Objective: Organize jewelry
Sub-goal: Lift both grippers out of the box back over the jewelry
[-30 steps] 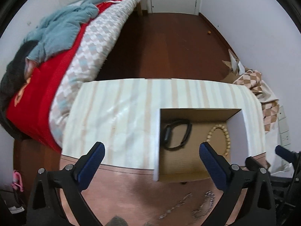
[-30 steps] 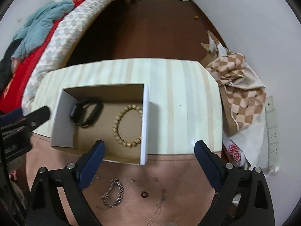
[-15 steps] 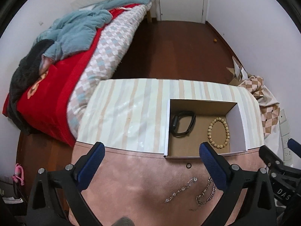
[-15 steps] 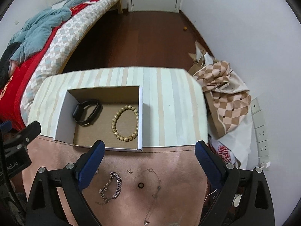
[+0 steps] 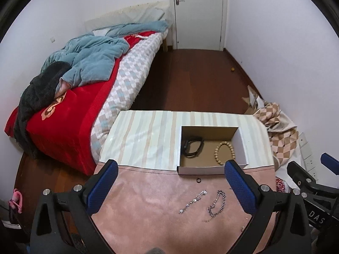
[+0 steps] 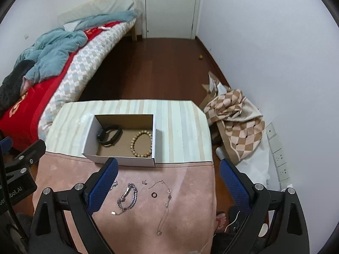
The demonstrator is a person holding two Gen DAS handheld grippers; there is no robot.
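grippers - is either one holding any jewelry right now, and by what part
Nothing is held. The left gripper and right gripper are both open with nothing between their fingers; the chain bracelet and necklace lie loose on the pink cloth.

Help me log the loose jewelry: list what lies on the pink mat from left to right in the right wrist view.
Chain bracelet → small earring → dark ring → thin necklace.
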